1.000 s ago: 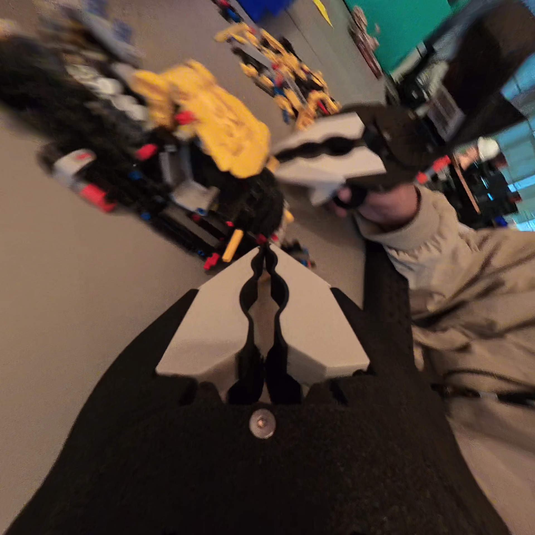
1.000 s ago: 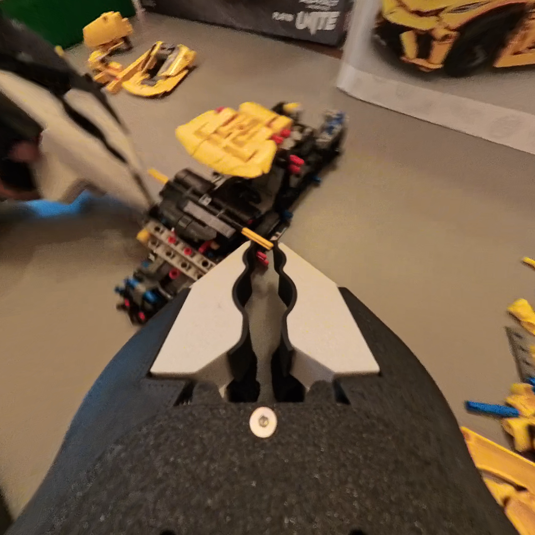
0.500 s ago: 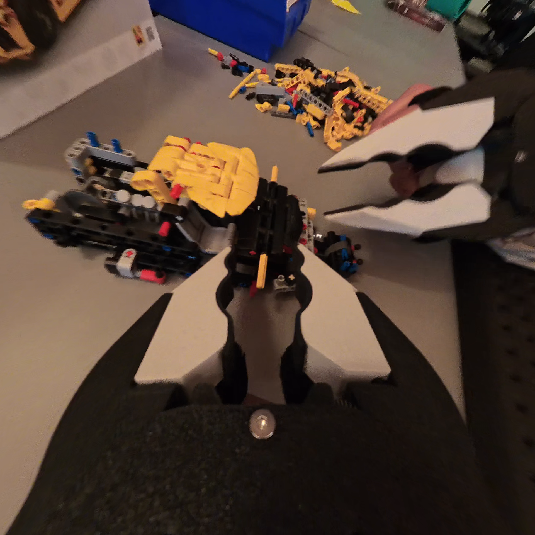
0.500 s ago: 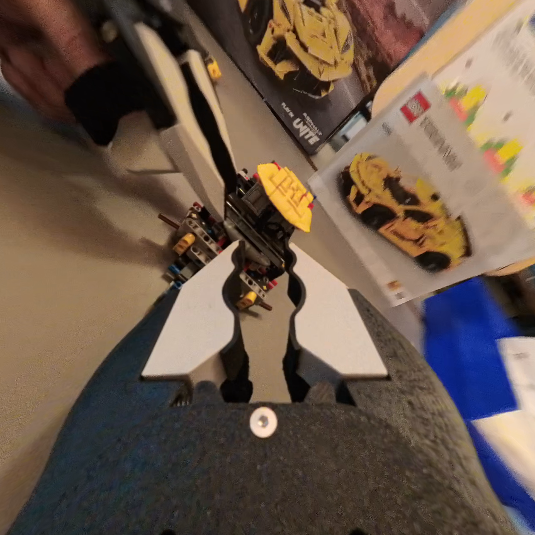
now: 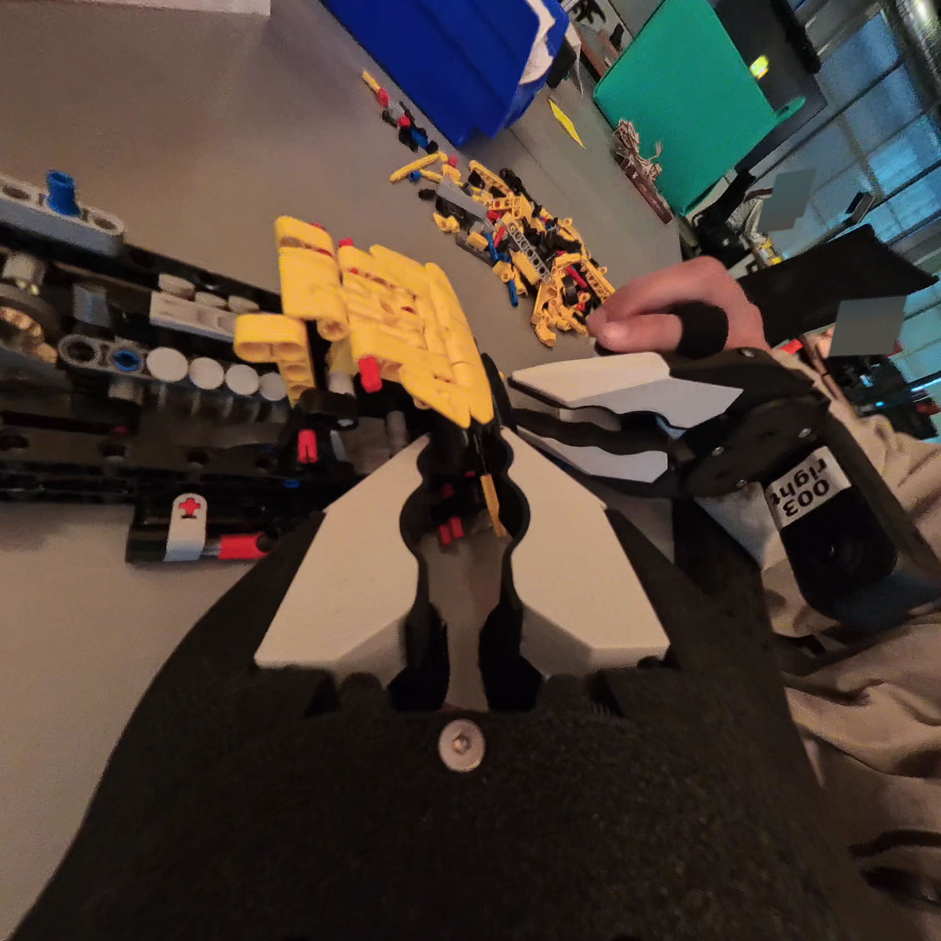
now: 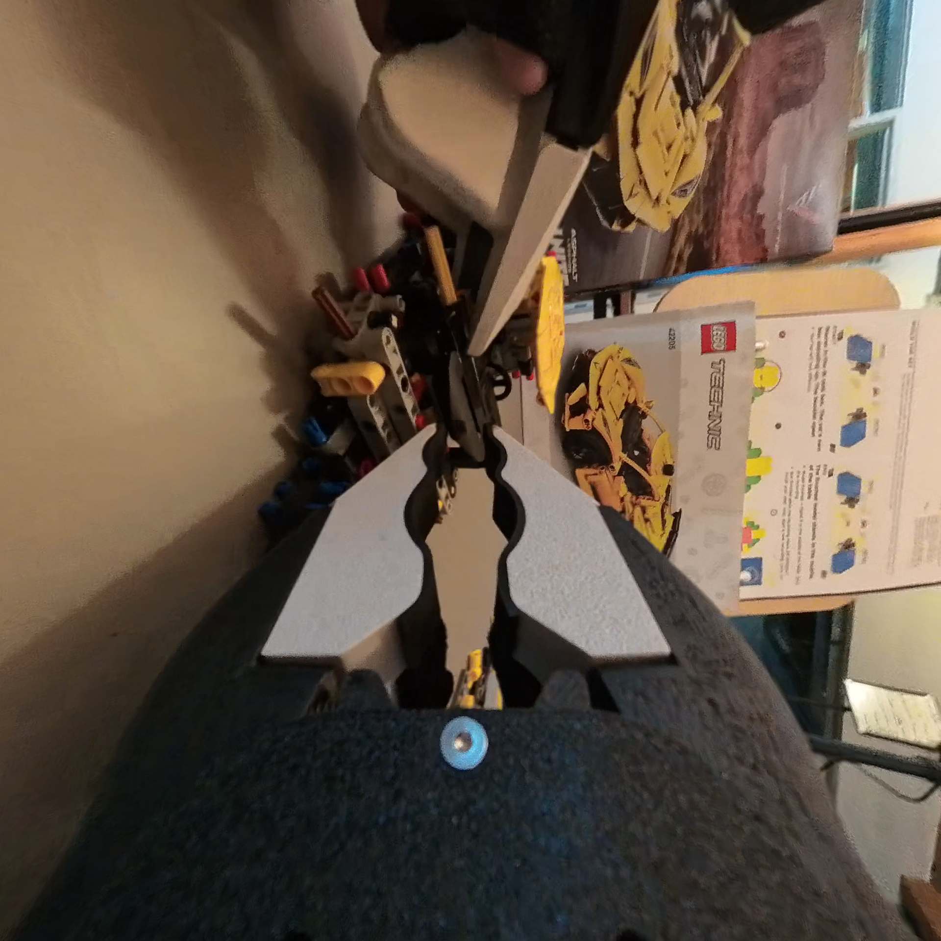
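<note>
A half-built toy-brick car chassis [image 5: 153,407], black with grey beams and red and blue pins, lies on the grey table [image 5: 153,127]. A yellow panel [image 5: 397,326] stands tilted on its near end. My left gripper [image 5: 466,440] is closed on the black end block under the panel, beside a thin yellow axle [image 5: 491,501]. My right gripper [image 5: 514,402] comes in from the right, its tips at the same end. In the right wrist view my right gripper [image 6: 466,435] pinches a dark grey part of the chassis [image 6: 387,387]. A left gripper finger [image 6: 514,265] presses in from above.
A pile of loose yellow, black and red pieces [image 5: 524,254] lies behind the car, with a blue bin [image 5: 458,56] past it. An instruction booklet [image 6: 662,433] and the set's box [image 6: 713,127] stand beyond the car. A person's sleeve [image 5: 865,713] is at right. Less than 4 cm separates the two grippers' tips.
Both grippers have moved in on the car's end from opposite sides. Their jaws have narrowed from open to closed on the chassis. Both views have tilted.
</note>
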`<state>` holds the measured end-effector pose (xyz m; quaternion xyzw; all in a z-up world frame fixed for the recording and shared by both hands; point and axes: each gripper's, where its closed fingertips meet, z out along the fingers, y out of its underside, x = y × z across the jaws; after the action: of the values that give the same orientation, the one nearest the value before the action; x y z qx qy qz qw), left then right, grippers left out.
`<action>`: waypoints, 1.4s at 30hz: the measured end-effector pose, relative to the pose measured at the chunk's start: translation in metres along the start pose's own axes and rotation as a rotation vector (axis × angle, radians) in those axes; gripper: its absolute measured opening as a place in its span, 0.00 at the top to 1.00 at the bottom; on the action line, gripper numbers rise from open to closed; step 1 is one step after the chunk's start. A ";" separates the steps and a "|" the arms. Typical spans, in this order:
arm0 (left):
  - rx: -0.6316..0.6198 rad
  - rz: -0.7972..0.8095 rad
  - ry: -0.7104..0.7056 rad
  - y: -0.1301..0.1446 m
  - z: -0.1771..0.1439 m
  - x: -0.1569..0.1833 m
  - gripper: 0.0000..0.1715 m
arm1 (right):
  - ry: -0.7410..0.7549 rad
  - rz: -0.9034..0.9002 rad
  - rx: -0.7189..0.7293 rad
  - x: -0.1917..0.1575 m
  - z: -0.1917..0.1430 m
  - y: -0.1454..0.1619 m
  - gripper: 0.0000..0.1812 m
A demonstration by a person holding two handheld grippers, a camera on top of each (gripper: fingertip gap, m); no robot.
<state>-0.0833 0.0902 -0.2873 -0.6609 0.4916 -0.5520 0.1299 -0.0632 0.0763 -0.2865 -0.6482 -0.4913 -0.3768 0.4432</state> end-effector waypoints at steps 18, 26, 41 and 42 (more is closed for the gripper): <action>0.045 0.015 -0.076 -0.005 0.007 -0.004 0.94 | 0.110 -0.086 0.042 0.002 -0.004 0.004 0.99; 0.026 0.061 -0.085 -0.001 0.015 0.004 0.94 | 0.121 -0.033 0.002 -0.001 -0.017 0.009 0.99; 0.012 -0.012 -0.006 0.000 0.015 0.007 0.94 | -0.006 -0.096 0.042 -0.003 -0.012 0.004 0.94; 0.012 -0.009 -0.007 0.000 0.015 0.007 0.94 | -0.017 -0.093 0.049 -0.005 -0.012 0.005 0.95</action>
<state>-0.0708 0.0786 -0.2885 -0.6642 0.4849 -0.5531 0.1334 -0.0603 0.0628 -0.2879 -0.6168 -0.5338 -0.3791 0.4368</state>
